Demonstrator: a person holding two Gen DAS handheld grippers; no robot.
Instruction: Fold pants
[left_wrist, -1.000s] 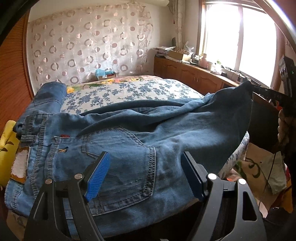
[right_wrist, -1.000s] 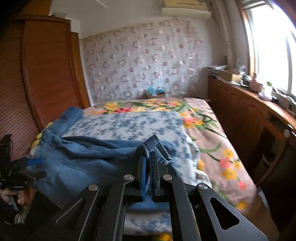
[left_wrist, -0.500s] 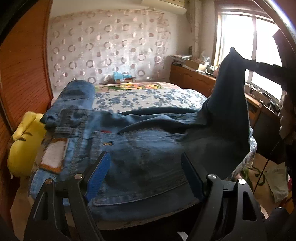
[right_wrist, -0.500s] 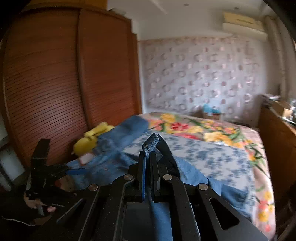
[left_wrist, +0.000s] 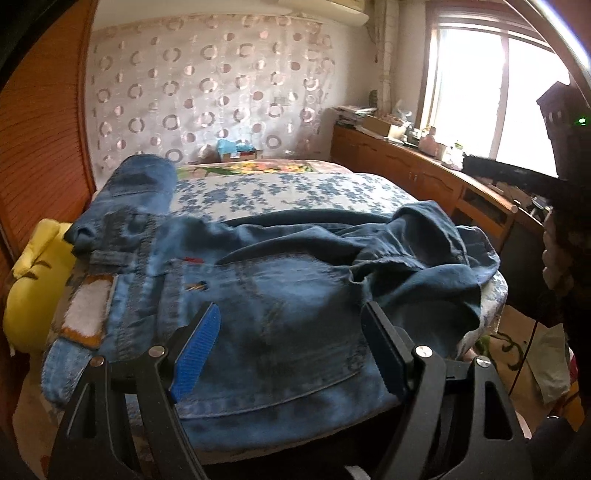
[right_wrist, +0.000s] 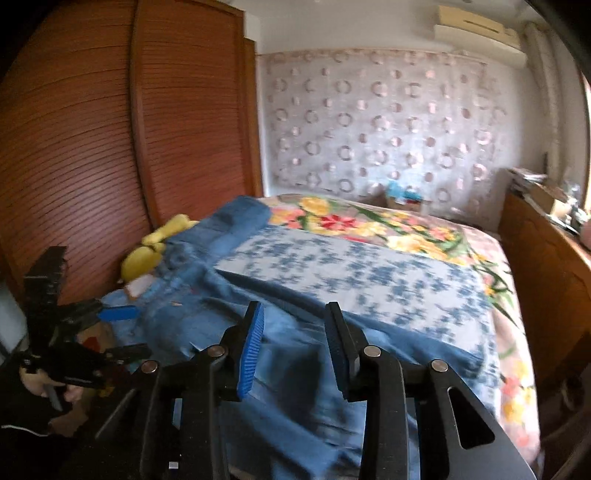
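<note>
Jeans (left_wrist: 280, 295) fill the middle of the left wrist view, spread over the near end of the bed (left_wrist: 295, 188), waistband toward the left of the frame and a back pocket facing up at lower centre. One leg lies crumpled in a dark heap at centre right, while another denim part runs toward the upper left beside a yellow pillow (left_wrist: 33, 280). The left tool (left_wrist: 291, 347) sits at the bottom of the frame, its blue pads (left_wrist: 195, 350) spread wide with nothing pinched between them, hovering over the pocket area. In the right wrist view the jeans (right_wrist: 229, 325) stretch from lower centre up toward the left, over the blue-flowered sheet (right_wrist: 369, 273). The right tool (right_wrist: 293, 347) at bottom centre is opening, its pads apart and gripping nothing, denim lying below the gap. At lower left the left tool (right_wrist: 114, 328) appears, held in a hand (right_wrist: 48, 387), before a wooden wardrobe (right_wrist: 110, 140).
</note>
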